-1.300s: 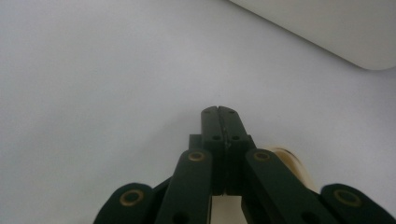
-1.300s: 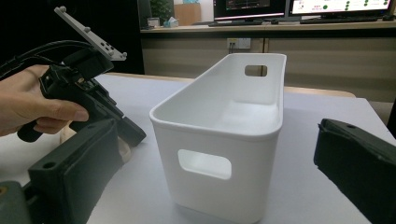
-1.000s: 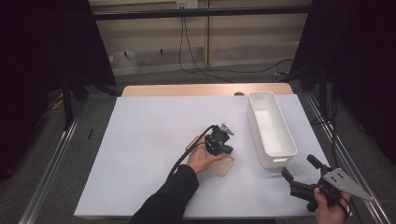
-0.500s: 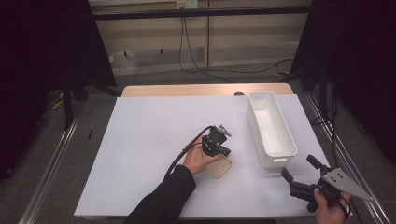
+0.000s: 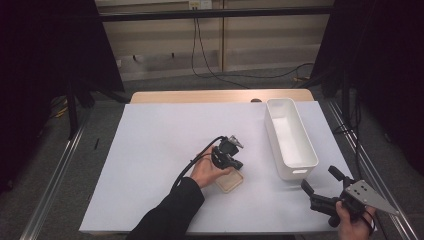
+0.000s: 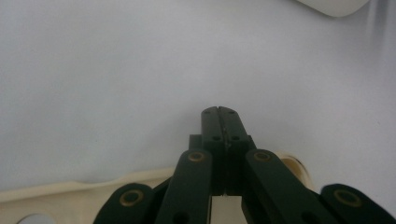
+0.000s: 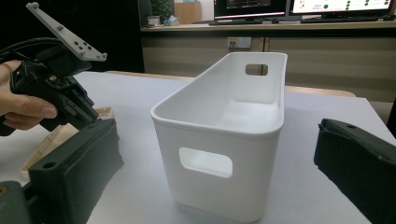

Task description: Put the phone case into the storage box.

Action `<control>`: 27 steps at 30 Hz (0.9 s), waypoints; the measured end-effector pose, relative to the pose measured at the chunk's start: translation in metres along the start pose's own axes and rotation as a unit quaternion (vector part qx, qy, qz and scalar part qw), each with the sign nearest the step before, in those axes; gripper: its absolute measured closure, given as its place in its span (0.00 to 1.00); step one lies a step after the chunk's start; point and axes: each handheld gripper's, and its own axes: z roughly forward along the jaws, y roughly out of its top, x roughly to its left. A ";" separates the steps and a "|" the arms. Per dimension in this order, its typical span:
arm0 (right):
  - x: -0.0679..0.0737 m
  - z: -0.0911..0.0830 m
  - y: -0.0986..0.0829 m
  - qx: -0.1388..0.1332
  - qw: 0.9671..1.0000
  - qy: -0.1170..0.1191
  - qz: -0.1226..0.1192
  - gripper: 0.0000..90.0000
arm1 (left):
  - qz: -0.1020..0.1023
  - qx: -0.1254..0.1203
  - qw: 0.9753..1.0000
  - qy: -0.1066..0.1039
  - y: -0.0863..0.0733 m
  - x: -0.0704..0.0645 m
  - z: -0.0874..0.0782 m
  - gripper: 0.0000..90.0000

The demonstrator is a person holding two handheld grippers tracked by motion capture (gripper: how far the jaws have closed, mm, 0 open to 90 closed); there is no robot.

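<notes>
your left gripper sat over the small beige tray near the middle of the white table, its jaws pressed flat together with nothing visible between them, tips just past the tray's edge. your right gripper hung at the table's near right corner, jaws spread wide and empty, aimed along the white bin. the bin stood upright and empty at the right side, well apart from the tray.

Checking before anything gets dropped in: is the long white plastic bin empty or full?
Empty. The long white plastic bin stands upright, and its bare white floor shows in the high view and the right gripper view.
</notes>
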 end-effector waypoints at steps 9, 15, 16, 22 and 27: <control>0.001 0.000 0.000 0.001 1.000 -0.009 -0.005 0.00 | -0.011 -0.003 1.000 -0.002 -0.007 0.000 -0.005 1.00; 0.001 0.000 0.001 0.005 1.000 -0.014 -0.010 0.00 | -0.010 -0.009 1.000 0.000 -0.014 0.000 -0.009 1.00; 0.002 0.000 0.001 0.005 1.000 -0.015 -0.011 0.00 | -0.009 -0.011 1.000 0.001 -0.015 -0.001 -0.009 1.00; 0.002 0.000 0.001 0.006 1.000 -0.015 -0.011 0.00 | -0.011 -0.014 1.000 -0.005 -0.021 -0.001 -0.013 1.00; 0.002 0.001 0.001 0.006 1.000 -0.015 -0.012 0.00 | -0.009 -0.009 1.000 -0.009 -0.025 0.000 -0.017 1.00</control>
